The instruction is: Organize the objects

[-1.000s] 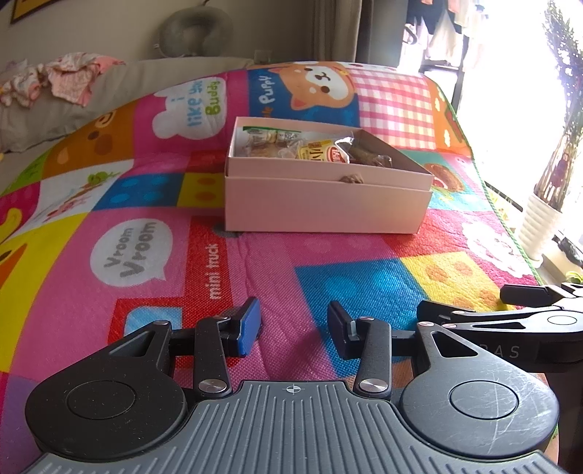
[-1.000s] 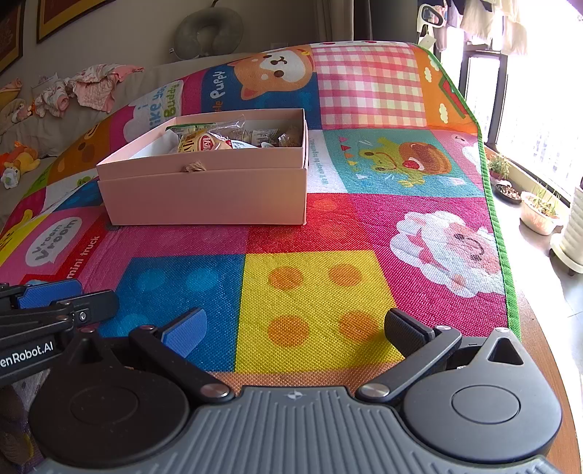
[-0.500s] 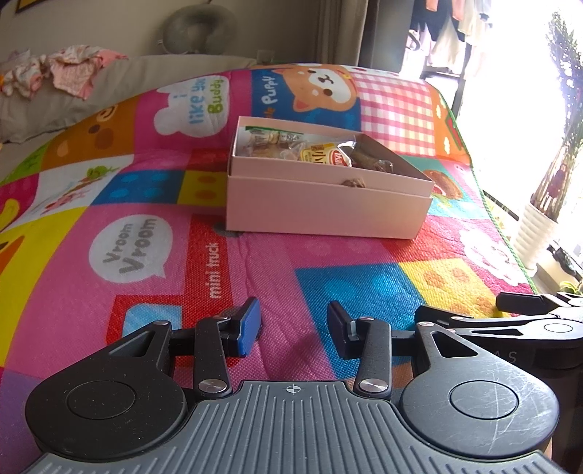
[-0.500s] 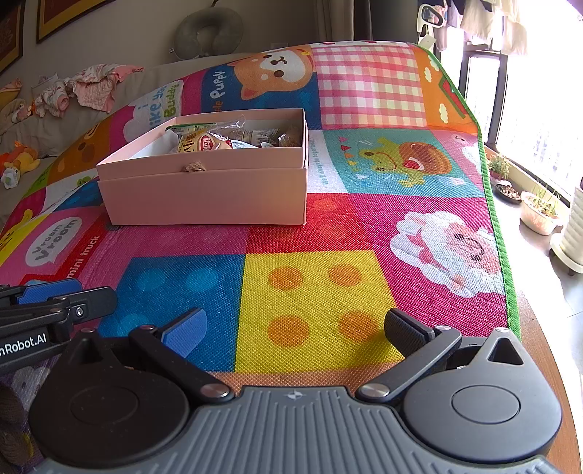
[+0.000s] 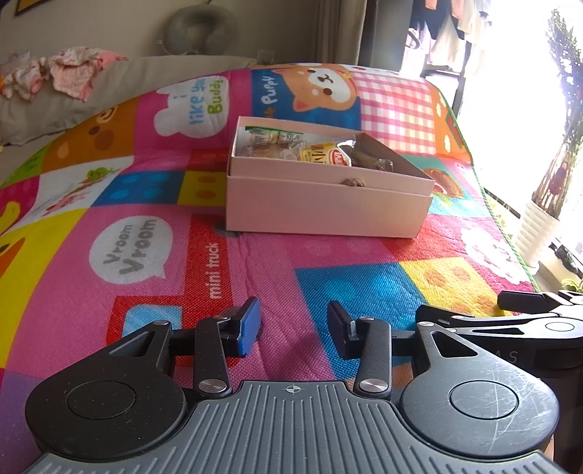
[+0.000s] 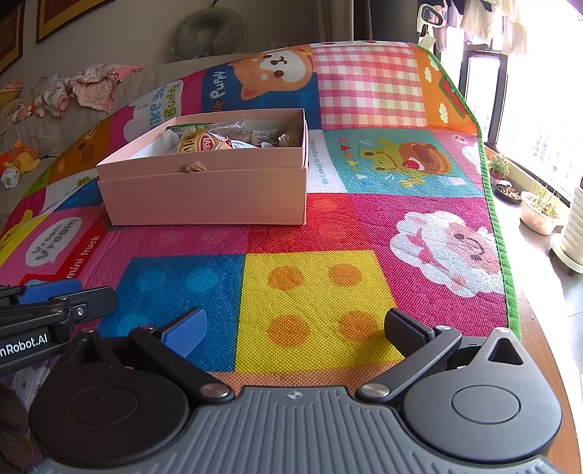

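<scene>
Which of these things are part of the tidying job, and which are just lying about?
Part of the job:
- pink box on the play mat
- snack packets inside the box
- left tool and right tool, both open and empty

Just lying about:
- neck pillow
- baby clothes
- soft toys
- potted plants by the window

The pink box (image 5: 324, 209) has a near wall that hides the lower parts of the snack packets (image 5: 320, 155) inside it; their small print is too small to read; in the right wrist view the left gripper (image 6: 47, 310) is cut off by the left edge, its label (image 6: 22, 346) showing only partly.
</scene>
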Tool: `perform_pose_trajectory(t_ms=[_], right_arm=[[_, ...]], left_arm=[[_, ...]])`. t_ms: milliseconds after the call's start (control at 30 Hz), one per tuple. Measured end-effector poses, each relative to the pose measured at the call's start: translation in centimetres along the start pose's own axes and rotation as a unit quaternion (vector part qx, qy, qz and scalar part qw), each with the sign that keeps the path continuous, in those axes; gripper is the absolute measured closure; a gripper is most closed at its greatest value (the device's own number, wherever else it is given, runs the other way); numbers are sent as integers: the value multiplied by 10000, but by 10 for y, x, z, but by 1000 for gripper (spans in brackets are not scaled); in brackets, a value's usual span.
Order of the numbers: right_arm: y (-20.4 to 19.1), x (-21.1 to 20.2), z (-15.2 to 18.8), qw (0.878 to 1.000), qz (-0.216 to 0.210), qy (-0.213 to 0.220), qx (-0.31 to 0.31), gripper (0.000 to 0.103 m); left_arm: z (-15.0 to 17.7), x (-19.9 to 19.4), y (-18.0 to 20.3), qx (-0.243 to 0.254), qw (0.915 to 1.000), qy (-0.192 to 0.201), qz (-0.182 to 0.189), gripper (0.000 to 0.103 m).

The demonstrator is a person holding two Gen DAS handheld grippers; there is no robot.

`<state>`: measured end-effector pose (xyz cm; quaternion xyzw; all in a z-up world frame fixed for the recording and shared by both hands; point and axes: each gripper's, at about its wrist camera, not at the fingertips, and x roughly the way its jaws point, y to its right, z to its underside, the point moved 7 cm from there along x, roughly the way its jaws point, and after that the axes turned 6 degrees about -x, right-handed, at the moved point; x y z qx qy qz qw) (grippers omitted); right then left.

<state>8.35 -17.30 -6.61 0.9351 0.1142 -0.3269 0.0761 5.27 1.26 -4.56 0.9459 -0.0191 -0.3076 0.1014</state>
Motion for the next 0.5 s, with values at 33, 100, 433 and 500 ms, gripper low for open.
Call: perform_pose_trajectory(t_ms=[33,100,433,500], right_arm=[[0,0,0,10000,1,0,-1,0],[0,0,0,10000,1,0,-1,0],[0,0,0,10000,1,0,0,0],[0,0,0,10000,2,0,-1,0]], left_arm=[[0,0,-1,-3,10000,0,3,58],[0,0,1,14,10000,-2,-9,58],[1,-1,0,140,9999,-25,17,51],[1,0,0,152,9999,-31,49,51]])
